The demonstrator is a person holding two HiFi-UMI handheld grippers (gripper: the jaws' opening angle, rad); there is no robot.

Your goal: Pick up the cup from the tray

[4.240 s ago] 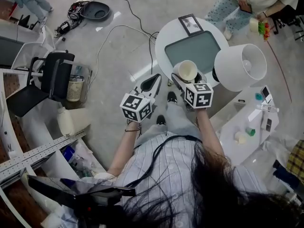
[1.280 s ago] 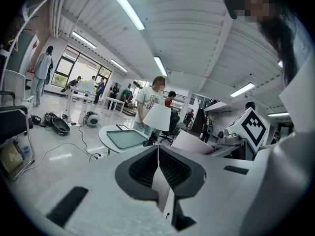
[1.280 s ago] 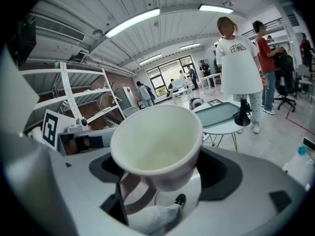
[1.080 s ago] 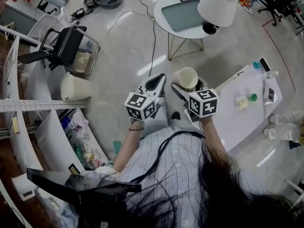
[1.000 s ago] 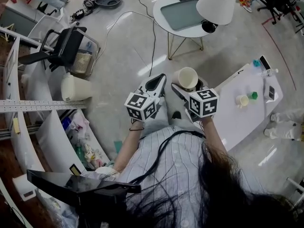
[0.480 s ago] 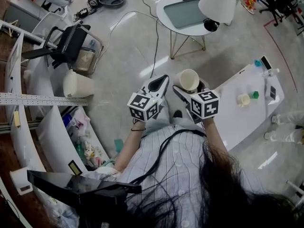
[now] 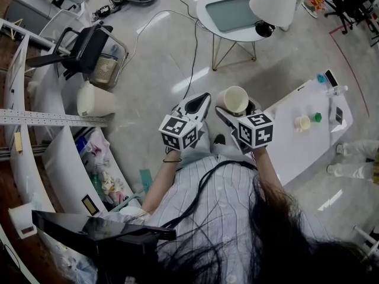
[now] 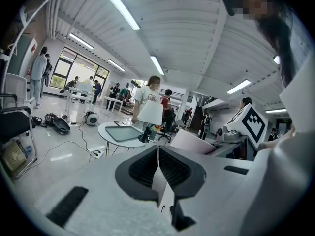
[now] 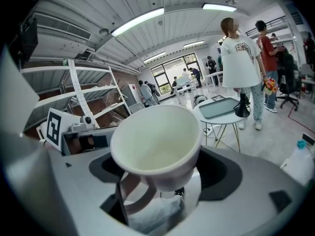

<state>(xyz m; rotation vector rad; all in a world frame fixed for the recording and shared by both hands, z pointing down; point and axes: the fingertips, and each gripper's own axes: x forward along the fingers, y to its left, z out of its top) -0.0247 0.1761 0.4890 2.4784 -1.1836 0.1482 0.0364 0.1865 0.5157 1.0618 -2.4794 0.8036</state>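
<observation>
Already off the tray (image 7: 230, 13): cup (image 9: 156, 141) sits upright in the right gripper (image 9: 160, 191), jaws clamped on its lower body beside the handle. Left gripper (image 8: 158, 167) closed, empty. Looks ceramic: stiff, slick, breakable. Grip low and firm.

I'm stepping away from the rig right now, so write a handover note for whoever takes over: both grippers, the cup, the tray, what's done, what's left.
Right hand-held gripper: shut on the cup, gripped low near its handle, mouth upward, looks empty.
Left hand-held gripper: shut, holding nothing.
Tray: on the round table across the floor, nothing on it that I can see.
Done: cup is off the tray and in the air.
Left: the pick looks finished; just keep the grip steady.
</observation>
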